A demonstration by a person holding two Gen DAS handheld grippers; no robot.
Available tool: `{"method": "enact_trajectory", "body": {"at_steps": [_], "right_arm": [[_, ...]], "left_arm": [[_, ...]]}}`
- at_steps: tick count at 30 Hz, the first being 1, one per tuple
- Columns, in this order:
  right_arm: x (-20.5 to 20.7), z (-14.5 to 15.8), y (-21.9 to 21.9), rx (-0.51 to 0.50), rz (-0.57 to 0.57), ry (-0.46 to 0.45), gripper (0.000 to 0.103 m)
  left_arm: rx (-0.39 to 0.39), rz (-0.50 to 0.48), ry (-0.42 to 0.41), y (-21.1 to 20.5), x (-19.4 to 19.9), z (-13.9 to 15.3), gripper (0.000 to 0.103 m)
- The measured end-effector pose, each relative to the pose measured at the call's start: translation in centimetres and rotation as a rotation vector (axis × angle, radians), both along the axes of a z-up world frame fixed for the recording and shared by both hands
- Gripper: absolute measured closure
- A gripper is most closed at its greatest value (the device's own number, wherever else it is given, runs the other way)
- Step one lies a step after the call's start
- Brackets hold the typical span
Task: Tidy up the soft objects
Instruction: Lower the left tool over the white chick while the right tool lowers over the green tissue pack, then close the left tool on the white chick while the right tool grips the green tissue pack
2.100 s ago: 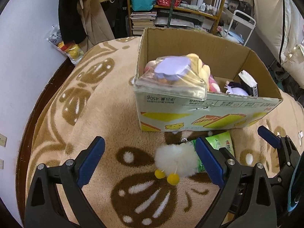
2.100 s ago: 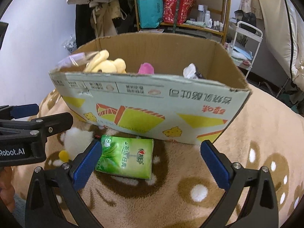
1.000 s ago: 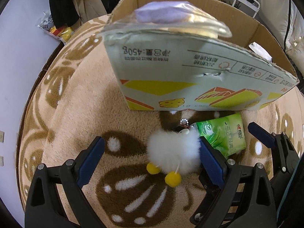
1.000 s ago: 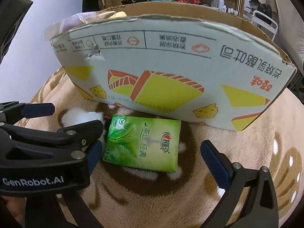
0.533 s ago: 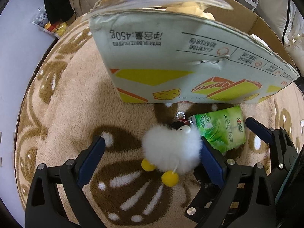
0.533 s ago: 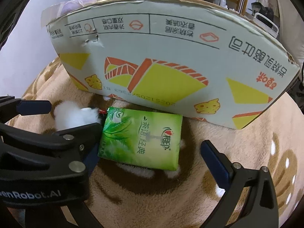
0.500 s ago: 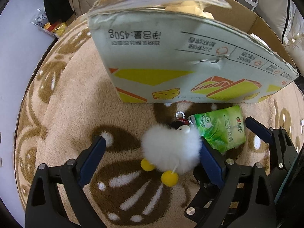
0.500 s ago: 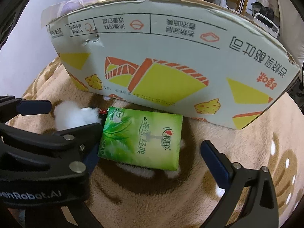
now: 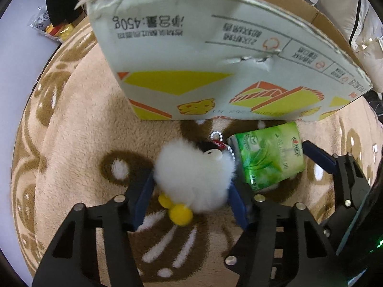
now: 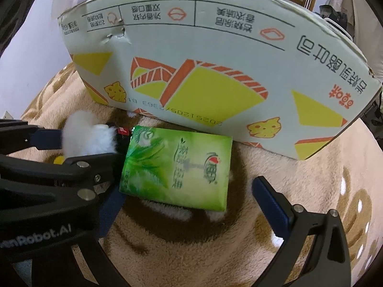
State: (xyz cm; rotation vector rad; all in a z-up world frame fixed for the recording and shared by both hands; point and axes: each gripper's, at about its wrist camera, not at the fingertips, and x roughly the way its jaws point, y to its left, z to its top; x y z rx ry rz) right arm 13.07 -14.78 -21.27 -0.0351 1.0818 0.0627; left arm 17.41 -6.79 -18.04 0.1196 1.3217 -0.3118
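A fluffy white plush keychain [image 9: 194, 174] with yellow feet lies on the beige blanket in front of the cardboard box [image 9: 215, 71]. My left gripper [image 9: 191, 198] is shut on the plush, its blue pads pressing both sides; the plush also shows in the right wrist view [image 10: 86, 138]. A green tissue pack [image 10: 177, 169] lies right of the plush, against the box [image 10: 215, 47]. My right gripper [image 10: 186, 205] is open around the pack, its jaws on either side and apart from it. The pack also shows in the left wrist view [image 9: 268, 157].
The box front wall stands close ahead of both grippers. The patterned blanket [image 9: 71, 143] spreads left and right. A snack bag [image 9: 50, 26] lies at the far left edge. My left gripper body crosses the right wrist view [image 10: 47, 172].
My left gripper has closed on the white plush. My right gripper has moved down and forward, so the tissue pack now sits between its open jaws.
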Motion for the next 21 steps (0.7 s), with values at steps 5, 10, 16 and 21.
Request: {"method": "enact_trajectory", "body": {"at_steps": [5,10,16,21], "right_arm": [[-0.1,0.4,-0.9,0.005,-0.001,0.002,0.000],[-0.2,0.6,-1.4,0.013,-0.002,0.000,0.000],[0.0,1.1,-1.7,0.024,-0.007,-0.001,0.000],[0.0,1.2,-1.9,0.027,-0.006,-0.005,0.000]], "left_arm": [[0.003,0.001,-0.003,0.0,0.1,-0.1,0.050],[-0.007,0.003,-0.001,1.4,0.5,-0.5,0.049],[0.007,0.001,-0.015,0.3,0.3,-0.6,0.047],[0.038,-0.024,-0.037,-1.0,0.1,-1.0,0.049]]}}
